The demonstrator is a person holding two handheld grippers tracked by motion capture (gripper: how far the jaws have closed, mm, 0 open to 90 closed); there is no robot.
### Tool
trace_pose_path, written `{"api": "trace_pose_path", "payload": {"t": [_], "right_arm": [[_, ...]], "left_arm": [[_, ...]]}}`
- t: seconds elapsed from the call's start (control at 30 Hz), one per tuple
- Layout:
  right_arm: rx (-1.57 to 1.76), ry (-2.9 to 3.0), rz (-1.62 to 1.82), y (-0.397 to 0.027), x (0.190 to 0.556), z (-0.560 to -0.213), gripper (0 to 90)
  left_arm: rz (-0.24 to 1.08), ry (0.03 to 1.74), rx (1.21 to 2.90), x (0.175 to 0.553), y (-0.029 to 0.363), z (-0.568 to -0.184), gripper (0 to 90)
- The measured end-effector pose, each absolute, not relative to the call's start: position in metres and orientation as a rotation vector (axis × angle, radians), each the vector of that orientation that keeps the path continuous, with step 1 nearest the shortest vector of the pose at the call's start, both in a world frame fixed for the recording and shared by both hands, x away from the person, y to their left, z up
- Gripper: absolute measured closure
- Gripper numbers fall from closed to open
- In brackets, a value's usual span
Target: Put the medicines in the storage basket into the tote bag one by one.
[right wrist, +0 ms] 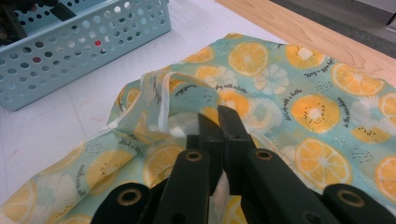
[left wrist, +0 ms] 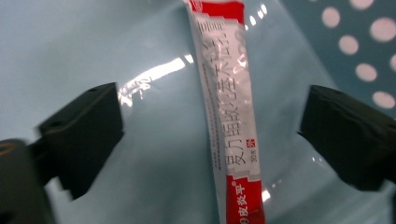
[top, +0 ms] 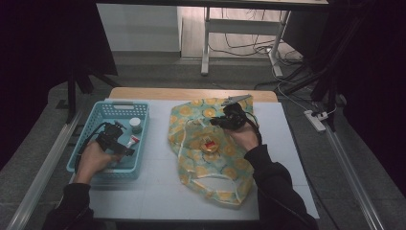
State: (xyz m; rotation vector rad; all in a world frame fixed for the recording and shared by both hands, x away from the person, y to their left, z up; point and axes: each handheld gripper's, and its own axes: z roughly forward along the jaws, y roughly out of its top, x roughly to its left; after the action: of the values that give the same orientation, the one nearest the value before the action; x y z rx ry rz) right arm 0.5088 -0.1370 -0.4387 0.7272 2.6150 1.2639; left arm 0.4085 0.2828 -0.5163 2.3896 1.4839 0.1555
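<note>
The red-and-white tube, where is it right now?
The red-and-white tube lies on the floor of the blue basket at the table's left, between the open jaws of the left gripper, untouched.

White table (top: pixel 158 191): blue basket (top: pixel 122 111), lemon-print bag (top: pixel 201 163).

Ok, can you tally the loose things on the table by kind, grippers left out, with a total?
Light-blue perforated plastic baskets: 1
Red-and-white tubes, lying in the basket: 1
Small white-capped jars, in the basket: 1
Teal citrus-print fabric bags: 1
Small red-and-yellow items at the bag's mouth, kind unclear: 1
Total: 5
</note>
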Motion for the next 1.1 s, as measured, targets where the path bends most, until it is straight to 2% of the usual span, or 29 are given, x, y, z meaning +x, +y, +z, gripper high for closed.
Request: {"api": "trace_pose_path", "payload": {"t": [0.07,0.1,0.5,0.63,0.77,1.1], "right_arm": [[0.728,2.616,1.263,-0.137,0.509,-0.439,90.0],[0.726,2.617,1.262,-0.137,0.508,-0.439,90.0],[0.725,2.614,1.262,-0.138,0.508,-0.439,90.0],[0.721,2.61,1.267,-0.138,0.508,-0.439,90.0],[0.723,2.609,1.266,-0.139,0.508,-0.438,90.0],[0.724,2.608,1.265,-0.138,0.508,-0.438,90.0]], "left_arm": [[0.154,1.491,2.409,0.409,0.281,-0.517,14.0],[0.147,1.484,2.42,0.408,0.28,-0.517,21.9],[0.099,1.483,2.411,0.408,0.28,-0.513,70.1],[0.1,1.508,2.393,0.408,0.282,-0.512,74.8],[0.073,1.531,2.358,0.408,0.285,-0.512,75.3],[0.116,1.518,2.334,0.406,0.286,-0.506,75.6]]}}
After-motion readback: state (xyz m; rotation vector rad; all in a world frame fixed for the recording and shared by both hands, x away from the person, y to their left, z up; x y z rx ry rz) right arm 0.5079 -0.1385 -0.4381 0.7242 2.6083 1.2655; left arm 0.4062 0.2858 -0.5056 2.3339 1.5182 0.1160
